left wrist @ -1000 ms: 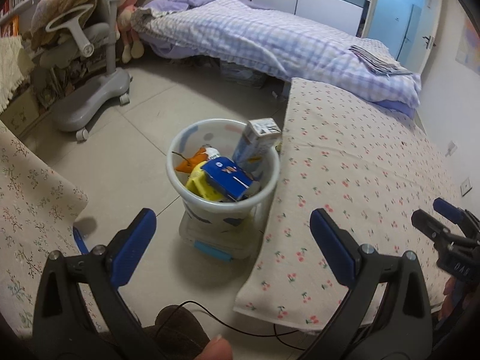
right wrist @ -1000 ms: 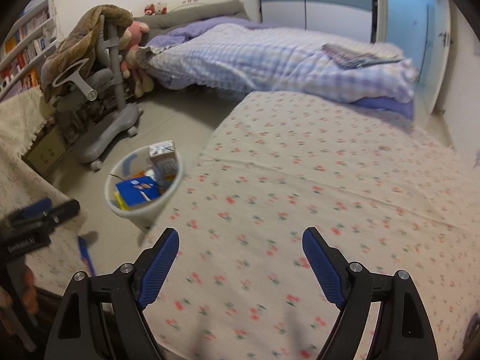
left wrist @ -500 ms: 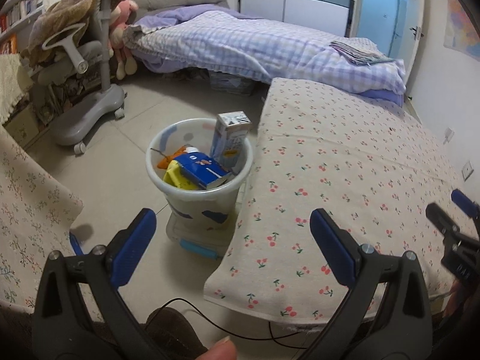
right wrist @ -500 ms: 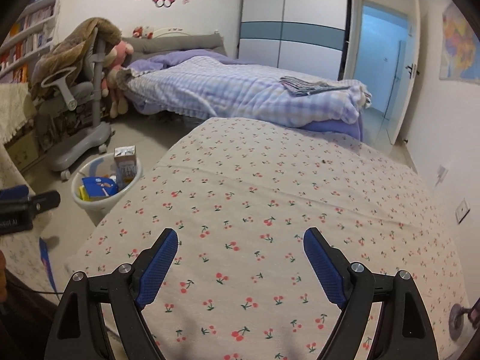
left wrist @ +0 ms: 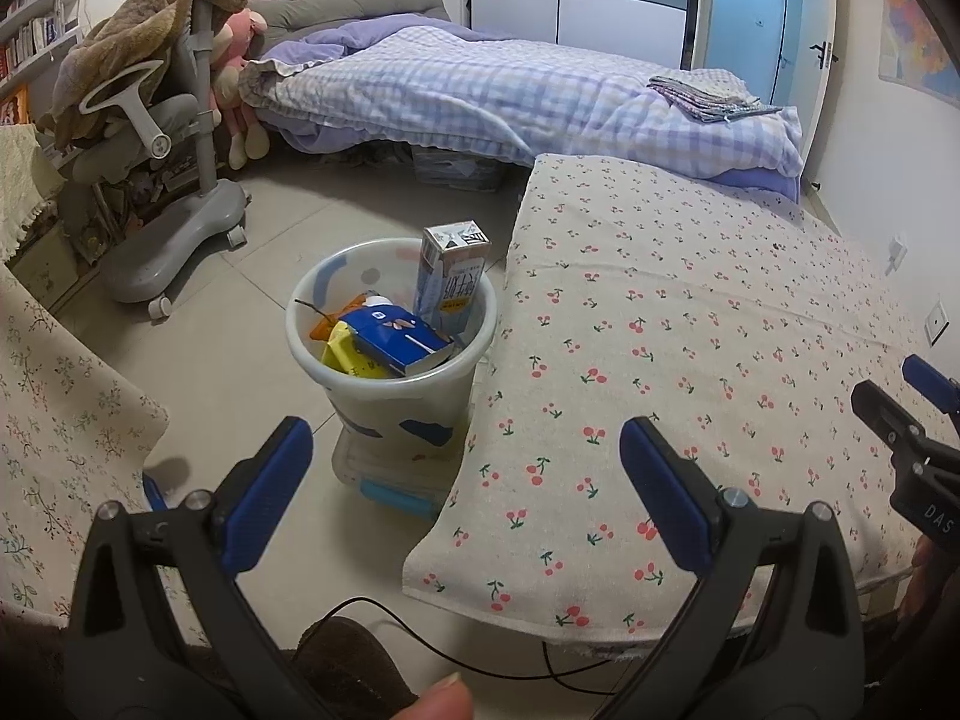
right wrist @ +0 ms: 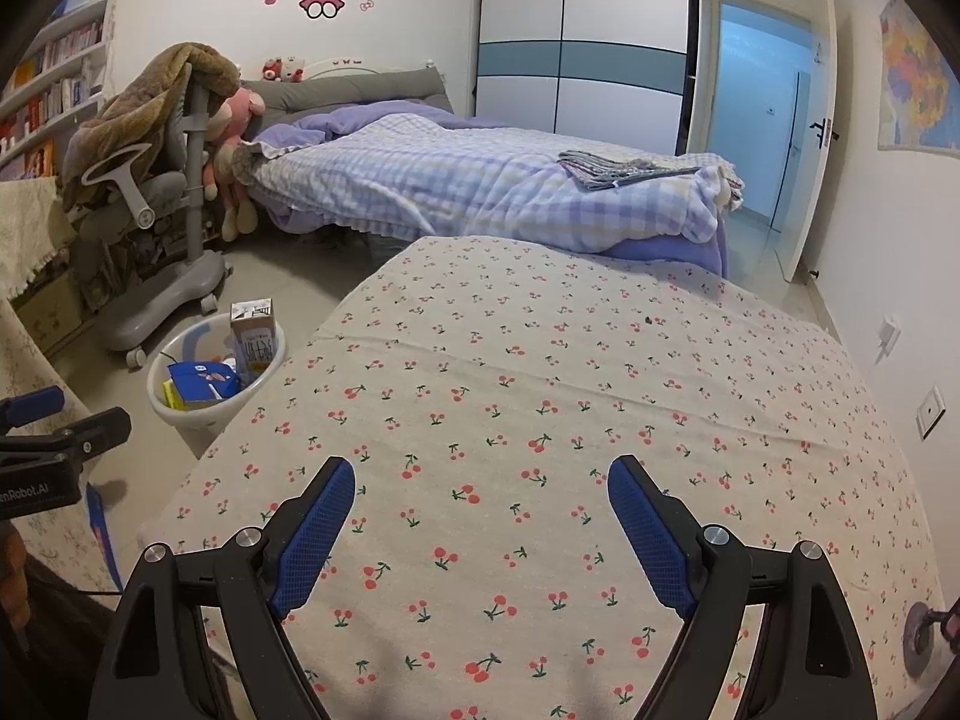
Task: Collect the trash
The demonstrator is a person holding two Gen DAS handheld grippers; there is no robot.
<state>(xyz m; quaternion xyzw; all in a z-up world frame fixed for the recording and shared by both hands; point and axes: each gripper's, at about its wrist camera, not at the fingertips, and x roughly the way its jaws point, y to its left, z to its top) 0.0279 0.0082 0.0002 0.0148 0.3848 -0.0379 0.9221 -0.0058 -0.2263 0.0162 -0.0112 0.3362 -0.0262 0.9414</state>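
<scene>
1. Left black gripper with blue pads (left wrist: 465,480): spread wide, empty, above floor beside cherry-print cloth-covered table (left wrist: 690,324).
2. Right black gripper with blue pads (right wrist: 480,525): spread wide, empty, over bare cloth.
3. White round plastic bin (left wrist: 391,387): on floor, touching table edge.
4. Inside: flat blue carton (left wrist: 396,339), upright pale milk carton (left wrist: 450,282). Judged light, crushable; best pinched across narrow sides.

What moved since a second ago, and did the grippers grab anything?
Both views pulled back and tilted up. The left gripper backed away from the trash bin; the right gripper lifted to show more wall and wardrobe. Nothing was grabbed or dropped: both stayed open and empty. The milk carton and blue box stayed in the bin, beside the cherry-print cloth.
</scene>
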